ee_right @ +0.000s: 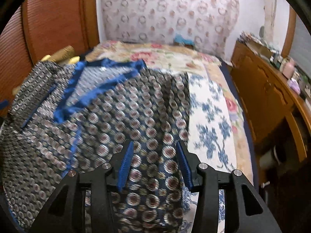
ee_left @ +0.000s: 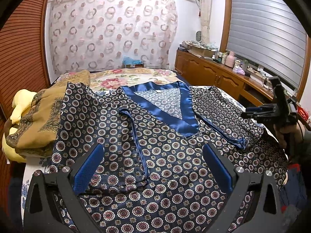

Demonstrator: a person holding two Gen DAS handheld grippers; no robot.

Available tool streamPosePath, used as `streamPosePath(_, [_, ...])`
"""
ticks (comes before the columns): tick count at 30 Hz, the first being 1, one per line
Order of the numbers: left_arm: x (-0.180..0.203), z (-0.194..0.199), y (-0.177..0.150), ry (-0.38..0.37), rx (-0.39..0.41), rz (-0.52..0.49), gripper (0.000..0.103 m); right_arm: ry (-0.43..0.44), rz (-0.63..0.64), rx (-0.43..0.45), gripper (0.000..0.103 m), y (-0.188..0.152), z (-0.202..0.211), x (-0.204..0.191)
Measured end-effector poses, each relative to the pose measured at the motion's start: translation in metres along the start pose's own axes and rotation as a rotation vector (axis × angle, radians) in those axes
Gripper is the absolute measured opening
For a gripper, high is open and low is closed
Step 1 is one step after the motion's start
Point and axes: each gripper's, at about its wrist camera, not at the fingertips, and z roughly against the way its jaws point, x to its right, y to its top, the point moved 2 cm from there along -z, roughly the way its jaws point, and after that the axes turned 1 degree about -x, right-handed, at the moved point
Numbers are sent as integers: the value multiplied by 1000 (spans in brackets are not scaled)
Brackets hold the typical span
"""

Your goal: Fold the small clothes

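Observation:
A navy satin top with a circle print and a blue V-neck band lies flat on the bed, both sleeves folded in over the body. My left gripper is open above its lower middle, holding nothing. My right gripper is open over the top's right edge, with cloth between the blue pads but not clamped. The right gripper also shows in the left wrist view, raised at the bed's right side. The right wrist view is motion-blurred.
A folded mustard patterned cloth and a yellow pillow sit at the bed's left. A floral bedsheet shows right of the top. A wooden cabinet with clutter runs along the right wall, under a window blind.

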Motion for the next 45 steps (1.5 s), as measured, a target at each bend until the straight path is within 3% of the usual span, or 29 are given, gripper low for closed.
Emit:
streamPosePath(6, [2,-1,0,0,-3,-7,102,0,22,-52,47,3,-24,-9])
streamPosePath(11, [2,-1,0,-1,-4,-7,102,9,57,-63,31,2,-32,-10])
streamPosePath(14, [2,-1,0,-1,-4,-6,102,14,53,-59,11,2,-34,-8])
streamPosePath(16, [1,-1,0,0,-3,-5,102,18,61,-55,5,-4,-30,-6])
streamPosePath(23, [-2,-2,-2,3,-3,1,102,-44,73,-4,0,-5,-13,-3])
streamPosePath(32, [-9,-2,-3,10,-3,8,102,-119,-2,35,0,-5,13,40])
streamPosePath(36, [-16,-1,2,23,2,2,102,-100,-53,30,2,-12,13,54])
streamPosePath(39, [-28,-5,11,40,-4,1,102,-83,-83,26,15,-11,8,59])
streamPosePath(43, [-53,-13,25,70,-19,5,102,-42,-97,28,42,1,-6,64])
streamPosePath(45, [-65,-17,29,76,-26,14,102,-26,-93,23,46,6,-15,63])
